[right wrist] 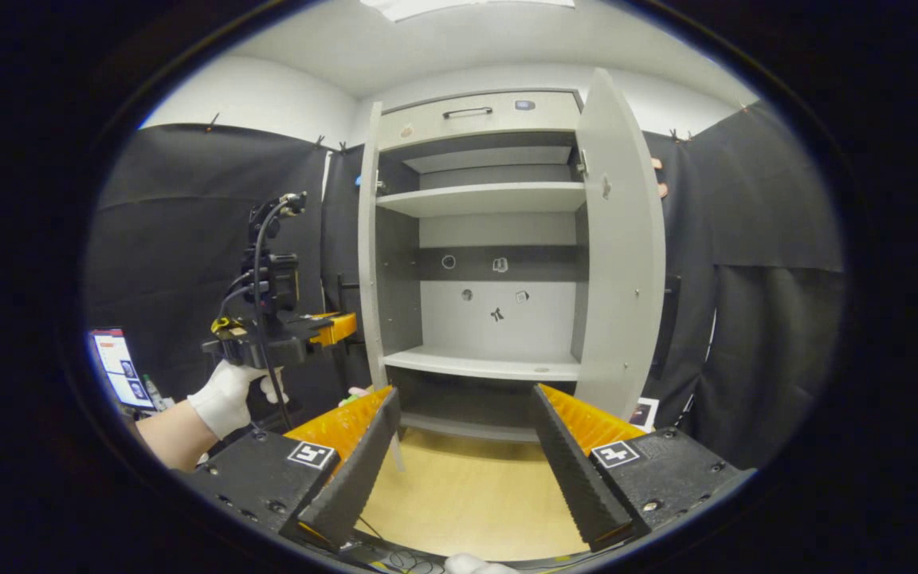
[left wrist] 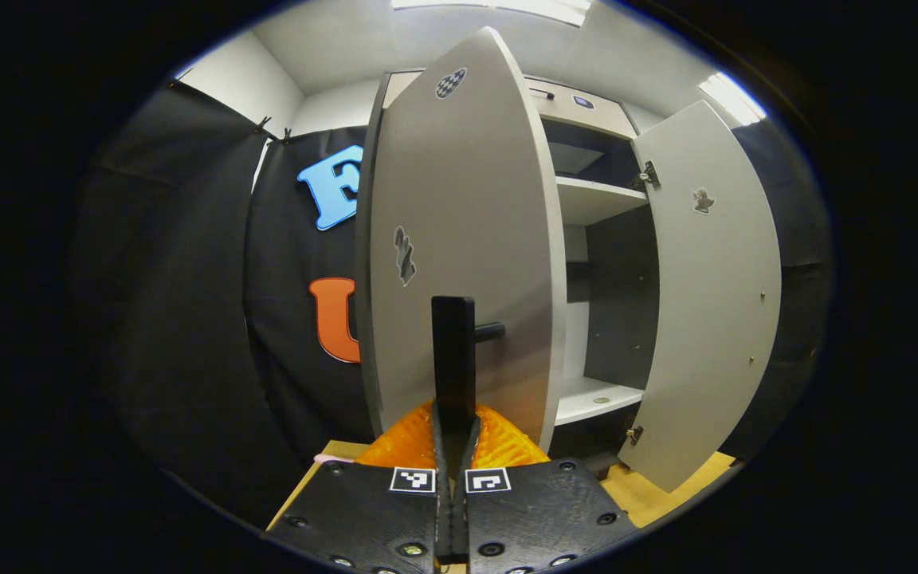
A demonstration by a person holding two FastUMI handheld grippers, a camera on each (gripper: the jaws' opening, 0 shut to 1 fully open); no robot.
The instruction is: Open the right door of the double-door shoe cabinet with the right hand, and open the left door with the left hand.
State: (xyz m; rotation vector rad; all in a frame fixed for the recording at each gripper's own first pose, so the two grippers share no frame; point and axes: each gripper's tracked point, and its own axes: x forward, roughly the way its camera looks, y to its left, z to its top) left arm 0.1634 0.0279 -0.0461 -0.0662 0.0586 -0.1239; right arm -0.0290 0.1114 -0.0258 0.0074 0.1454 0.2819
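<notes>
The shoe cabinet (right wrist: 499,319) doors look smooth, matt laminate, the floor (right wrist: 467,494) pale wood, the booth wall (right wrist: 770,319) black cloth.

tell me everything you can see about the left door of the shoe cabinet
The left door is a flat, pale grey panel, matte like laminated board, hinged on the cabinet's left side and swung well open. It bears a checkered sticker near the top and a dark one at mid-height. Its dark bar handle stands upright, fixed by a short post. The left gripper is closed on the handle's lower end. In the right gripper view the door shows edge-on, with a gloved hand holding that gripper.
</notes>
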